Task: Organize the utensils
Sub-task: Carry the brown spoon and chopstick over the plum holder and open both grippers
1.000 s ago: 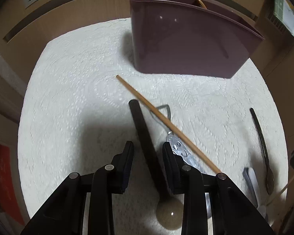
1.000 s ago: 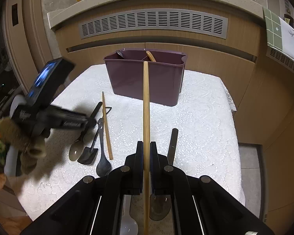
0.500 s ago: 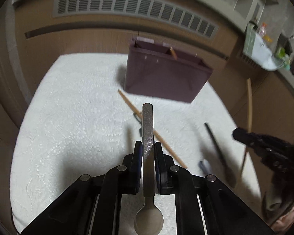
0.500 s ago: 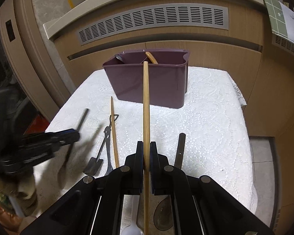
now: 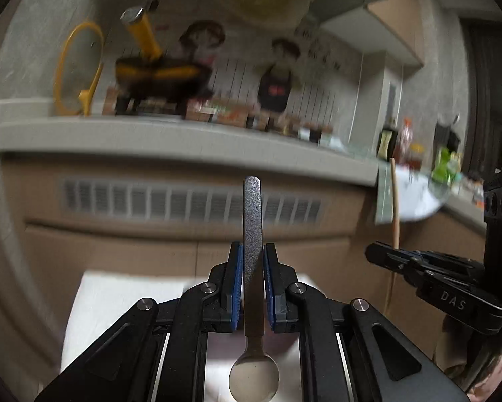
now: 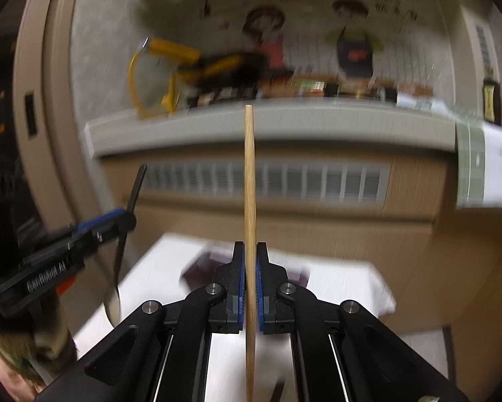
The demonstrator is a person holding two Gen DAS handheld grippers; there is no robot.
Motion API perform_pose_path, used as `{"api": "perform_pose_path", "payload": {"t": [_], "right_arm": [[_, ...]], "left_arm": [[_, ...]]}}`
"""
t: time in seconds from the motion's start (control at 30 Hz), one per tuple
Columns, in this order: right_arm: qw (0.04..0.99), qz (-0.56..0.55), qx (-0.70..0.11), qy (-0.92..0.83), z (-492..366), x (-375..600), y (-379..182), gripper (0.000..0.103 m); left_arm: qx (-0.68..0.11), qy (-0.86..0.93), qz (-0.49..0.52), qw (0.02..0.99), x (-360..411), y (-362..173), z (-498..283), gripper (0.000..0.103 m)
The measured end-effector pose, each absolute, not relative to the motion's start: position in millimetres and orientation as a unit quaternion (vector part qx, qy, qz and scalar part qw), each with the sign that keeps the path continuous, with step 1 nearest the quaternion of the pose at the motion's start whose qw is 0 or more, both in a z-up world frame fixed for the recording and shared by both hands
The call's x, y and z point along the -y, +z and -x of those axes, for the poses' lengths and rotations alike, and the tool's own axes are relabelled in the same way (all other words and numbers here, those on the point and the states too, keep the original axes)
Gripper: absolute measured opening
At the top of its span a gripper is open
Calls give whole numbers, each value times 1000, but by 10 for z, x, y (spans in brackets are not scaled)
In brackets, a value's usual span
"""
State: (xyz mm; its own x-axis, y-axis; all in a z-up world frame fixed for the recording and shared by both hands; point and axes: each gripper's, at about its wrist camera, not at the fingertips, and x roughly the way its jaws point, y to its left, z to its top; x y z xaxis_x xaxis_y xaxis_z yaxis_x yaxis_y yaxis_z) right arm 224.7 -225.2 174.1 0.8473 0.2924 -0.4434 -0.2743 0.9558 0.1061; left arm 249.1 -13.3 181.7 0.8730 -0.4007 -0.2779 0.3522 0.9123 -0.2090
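- Two hand-held grippers, both clenched on a utensil and held up off the desk.
- Left hand-held gripper [image 5: 253, 261]: blue pads clamped on the flat grey handle of a metal spoon [image 5: 253, 234]; handle end sticks forward past the fingertips, bowl hangs back under the gripper body.
- Right hand-held gripper [image 6: 249, 258]: pads pinched tight on a wooden chopstick [image 6: 249, 174], which runs straight ahead past the tips and back below the body.
- Each gripper shows in the other's view: left one at the left edge of the right wrist view with the dark spoon crossing it, right one at the right edge of the left wrist view with the chopstick upright.
- Desk [image 6: 344, 281] with white lace cloth below; purple utensil holder [image 6: 200, 266] stands on it, blurred, mostly hidden behind the right fingers.
- Beyond: beige cabinet front with vent grille [image 6: 317, 181], grey shelf with yellow-black clutter, blurred.
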Motion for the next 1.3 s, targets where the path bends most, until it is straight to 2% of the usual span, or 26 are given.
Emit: {"api": "perform_pose_path", "payload": {"t": [0.1,0.23,0.53,0.83,0.93,1.0,1.1,1.17,1.2,1.3], "right_arm": [[962,-43,-221,152,-2566,2304,1843,5],[962,-43,-220,153,-2940,2283,1682,5],[952,-41,-258,161,-3574,2220,990,5],[936,-34,-310,162,-3589,2252,498,6],[929,-18,-332,160,-3485,2248,380,12],[928,-10,-341,149,-3396,2258,361,14],[928,-5,-347,138,-3210,2294,410,14],[928,5,-348,131,-3009,2313,464,14],[927,10,-352,130,-2904,2323,484,14],[917,23,-376,131,-2614,2266,489,14]], "left_arm": [[-136,-192,88,968,180,1886,-2794,13],[-127,-175,90,972,273,1773,-3165,13],[-170,-157,88,969,344,1055,-3734,13],[-223,-177,64,957,476,547,-3697,13],[-246,-186,67,949,435,467,-3596,15],[-257,-183,72,946,368,494,-3511,18],[-256,-172,78,948,239,609,-3316,29],[-258,-163,71,950,184,675,-3178,46],[-263,-155,66,950,157,688,-3075,49],[-285,-145,58,946,79,661,-2822,52]]}}
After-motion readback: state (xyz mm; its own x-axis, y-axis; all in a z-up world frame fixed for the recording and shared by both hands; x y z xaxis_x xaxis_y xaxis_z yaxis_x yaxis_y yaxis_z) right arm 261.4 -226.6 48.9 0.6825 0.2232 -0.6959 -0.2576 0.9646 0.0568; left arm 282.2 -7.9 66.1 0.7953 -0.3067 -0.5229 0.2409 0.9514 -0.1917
